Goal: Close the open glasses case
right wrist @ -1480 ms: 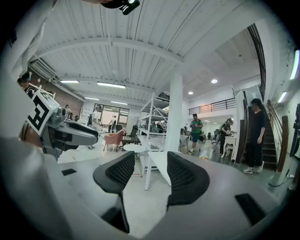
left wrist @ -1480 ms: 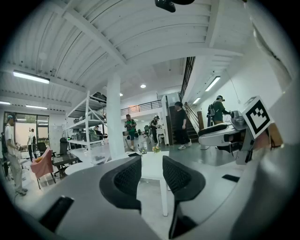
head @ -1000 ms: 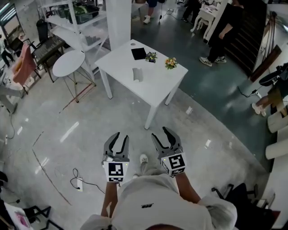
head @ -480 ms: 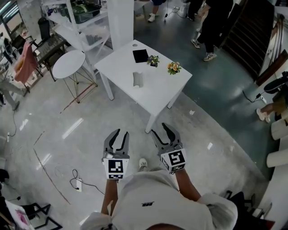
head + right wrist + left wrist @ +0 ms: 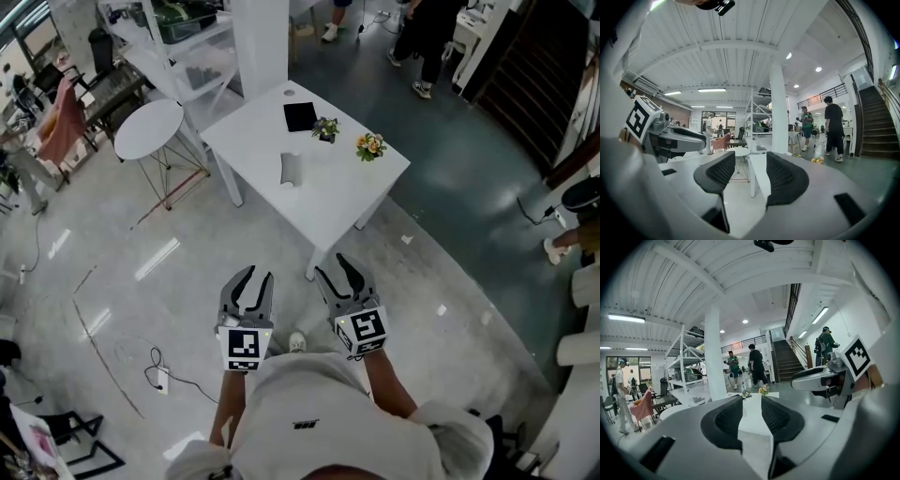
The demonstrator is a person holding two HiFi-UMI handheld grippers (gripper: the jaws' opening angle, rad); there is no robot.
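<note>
My left gripper (image 5: 256, 274) and right gripper (image 5: 336, 265) point ahead, empty. The left jaws are parted and the right jaws are closing on nothing, because the glasses case (image 5: 290, 169) lies well away on the bench (image 5: 347, 192), upper centre.

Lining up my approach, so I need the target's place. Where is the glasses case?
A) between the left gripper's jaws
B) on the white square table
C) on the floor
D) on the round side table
B: the glasses case lies near the middle of the white square table, with nothing touching it.
</note>
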